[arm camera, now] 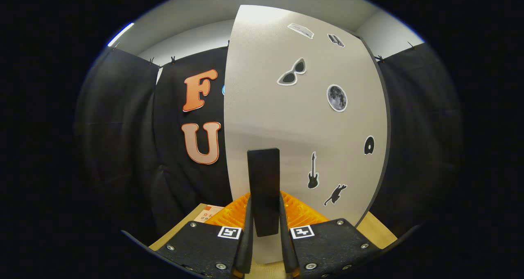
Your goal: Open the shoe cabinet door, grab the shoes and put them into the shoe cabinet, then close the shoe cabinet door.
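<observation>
**Gripping the cabinet door handle**

Seen nearest, at the bottom of the gripper view, the gripper (265, 226) is drawn narrow, its two fingers (245, 230) pressed against either side of a dark, flat, upright handle (264, 189) — both sides appear to be in contact, so the handle is judged to be held. The handle stands between the fingers and rises just ahead of them, fixed to the face of the shoe cabinet door (262, 107).

Just beyond, the door is seen as a broad, pale panel with a thin dark edge, decorated with small stickers: sunglasses (292, 72), a moon (337, 97), a guitar (313, 171), among others. Whether it is ajar or flush cannot be told. A light wooden surface (378, 230) lies below it, and a printed sheet (208, 213) rests on that surface to one side of the fingers. Black cloth hangs as the booth wall farther back.

The door is judged to be stiff and fairly light, swinging on hinges rather than lifting. The handle is rigid and smooth — possibly slippery — so it is best taken at mid-height, squarely across its narrow sides, and pulled steadily along the door's arc.
</observation>
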Motion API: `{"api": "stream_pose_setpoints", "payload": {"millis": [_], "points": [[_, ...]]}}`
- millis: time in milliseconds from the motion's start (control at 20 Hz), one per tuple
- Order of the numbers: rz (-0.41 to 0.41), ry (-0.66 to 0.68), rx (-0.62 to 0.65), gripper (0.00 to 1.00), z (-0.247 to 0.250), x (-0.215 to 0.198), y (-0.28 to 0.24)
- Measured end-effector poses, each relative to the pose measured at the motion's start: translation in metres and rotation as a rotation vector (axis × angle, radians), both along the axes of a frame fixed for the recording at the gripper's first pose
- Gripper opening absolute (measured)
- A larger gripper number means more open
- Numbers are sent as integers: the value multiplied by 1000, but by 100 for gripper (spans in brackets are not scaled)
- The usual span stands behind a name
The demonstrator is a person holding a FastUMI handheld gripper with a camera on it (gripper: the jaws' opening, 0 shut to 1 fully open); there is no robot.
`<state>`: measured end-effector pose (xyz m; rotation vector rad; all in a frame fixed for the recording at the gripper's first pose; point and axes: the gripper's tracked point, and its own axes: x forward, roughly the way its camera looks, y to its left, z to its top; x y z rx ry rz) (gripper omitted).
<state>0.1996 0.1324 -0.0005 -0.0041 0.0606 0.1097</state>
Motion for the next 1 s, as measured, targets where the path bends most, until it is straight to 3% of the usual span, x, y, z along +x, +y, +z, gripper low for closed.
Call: {"api": "stream_pose_setpoints", "payload": {"millis": [1000], "points": [[-112,22,28,27,0,-60,-74]]}}
